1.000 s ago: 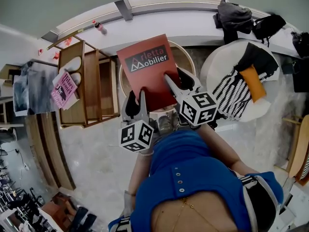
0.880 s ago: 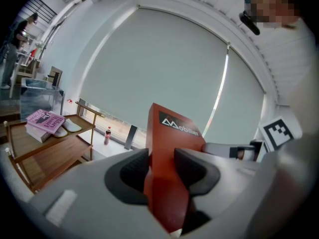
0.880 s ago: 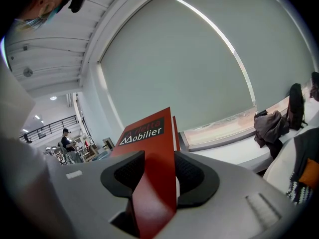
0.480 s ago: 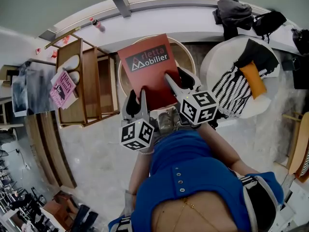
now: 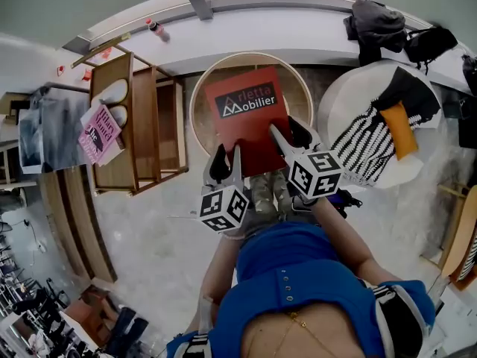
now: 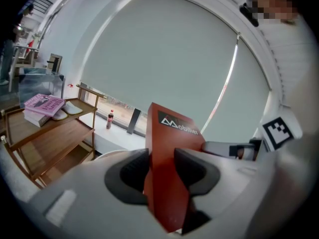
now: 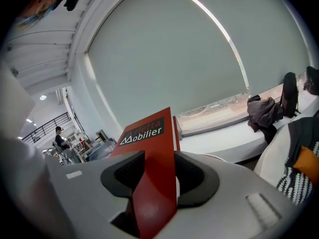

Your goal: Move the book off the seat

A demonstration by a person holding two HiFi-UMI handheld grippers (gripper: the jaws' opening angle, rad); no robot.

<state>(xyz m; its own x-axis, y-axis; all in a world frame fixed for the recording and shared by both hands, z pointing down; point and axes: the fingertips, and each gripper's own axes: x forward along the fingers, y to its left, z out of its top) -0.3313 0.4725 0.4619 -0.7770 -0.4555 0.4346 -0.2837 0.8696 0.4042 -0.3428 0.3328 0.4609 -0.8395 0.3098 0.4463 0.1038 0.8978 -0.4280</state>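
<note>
Book (image 5: 250, 118): red hardcover, held up over the round seat (image 5: 200, 104) at 12 o'clock from the person in the head view. It is gripped by its near edge. Whether its far edge touches the seat cannot be told.

Left gripper (image 5: 227, 162): jaws clamped on the book's near left corner, with a pad pressed to each face of the cover. Right gripper (image 5: 291, 136): jaws clamped likewise on the near right edge.

Containers:
- Seat: a shallow round top with a pale wooden rim. Only the book is seen over it.
- Wooden shelf unit (image 5: 141, 129) at 9 o'clock of the seat: the top shelf carries a pink book (image 5: 97, 131) and, just beside it, a pair of white slippers (image 5: 113, 94).
- White chair (image 5: 335, 103) at 3 o'clock of the seat: it holds a black-and-white striped cloth (image 5: 365, 144) with an orange cushion (image 5: 401, 129) on top.
- Window ledge (image 5: 298, 32) at 12 o'clock: a dark bottle (image 5: 155, 28) with a red cap stands at its left end, and dark bags (image 5: 376, 24) sit at its right end.

Writing: the black label (image 5: 246, 101) on the red cover reads "Mobilier" in white beside a triangle logo, with "rletta" in red above. The pink book's title is too small to read.
</note>
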